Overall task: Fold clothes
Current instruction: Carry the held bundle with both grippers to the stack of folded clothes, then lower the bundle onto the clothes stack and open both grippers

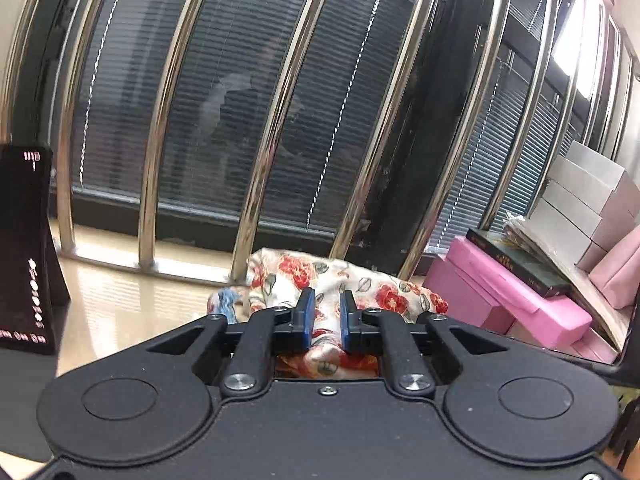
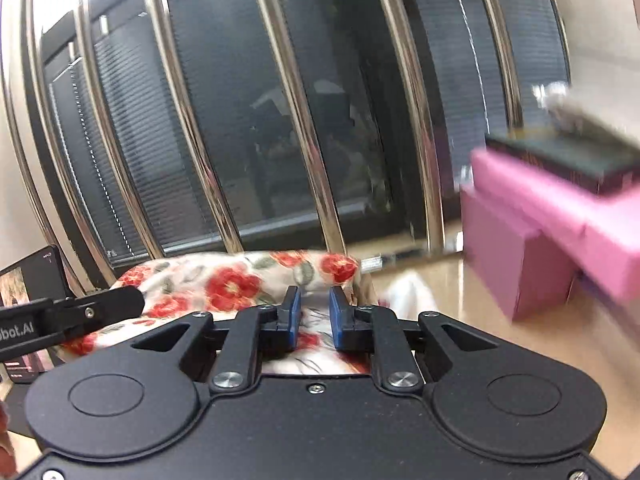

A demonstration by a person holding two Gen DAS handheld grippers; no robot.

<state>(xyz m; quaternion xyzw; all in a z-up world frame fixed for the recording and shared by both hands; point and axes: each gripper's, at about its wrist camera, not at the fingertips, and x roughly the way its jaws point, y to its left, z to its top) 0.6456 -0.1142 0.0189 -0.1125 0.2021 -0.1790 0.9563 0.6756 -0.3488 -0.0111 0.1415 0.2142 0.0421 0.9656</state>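
A cream garment printed with red flowers lies bunched on the glossy beige tabletop, close to the chrome rail. In the left wrist view my left gripper is shut on a fold of it, and cloth fills the narrow gap between the blue pads. The right wrist view shows the same garment. My right gripper pinches its near edge between its blue pads. A black finger of the left gripper reaches in from the left and rests over the cloth.
Curved chrome bars and a dark blinded window stand just behind the garment. Pink boxes with a dark flat box on top, and grey boxes, fill the right. A black stand is at the left, and blue cloth peeks out.
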